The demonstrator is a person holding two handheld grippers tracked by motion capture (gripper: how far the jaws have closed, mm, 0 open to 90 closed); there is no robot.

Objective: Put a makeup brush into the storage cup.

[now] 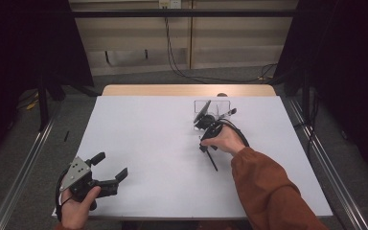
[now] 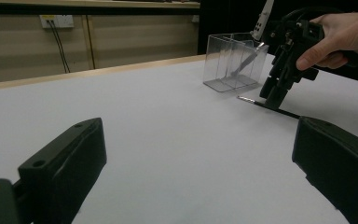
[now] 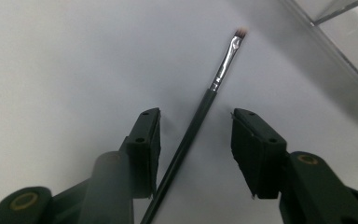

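A thin black brush (image 3: 221, 70) with a silver ferrule and a small pale tip lies flat on the white table (image 1: 148, 143). My right gripper (image 3: 196, 114) is open, pointing down at the table, and its two jaws straddle the brush handle without touching it. The high view shows that brush (image 1: 212, 160) sticking out toward me from under the right gripper (image 1: 205, 143). Just beyond stands a clear plastic holder (image 1: 211, 106) with a second brush (image 2: 247, 58) leaning inside. My left gripper (image 1: 110, 165) rests at the near left of the table, open and holding nothing.
A wooden strip (image 1: 187, 90) runs along the table's far edge. Metal rails (image 1: 24, 167) flank both sides of the table. Cables (image 1: 196, 76) lie on the floor behind, under a wall socket (image 2: 56, 21). The orange sleeve (image 1: 268, 187) crosses the near right corner.
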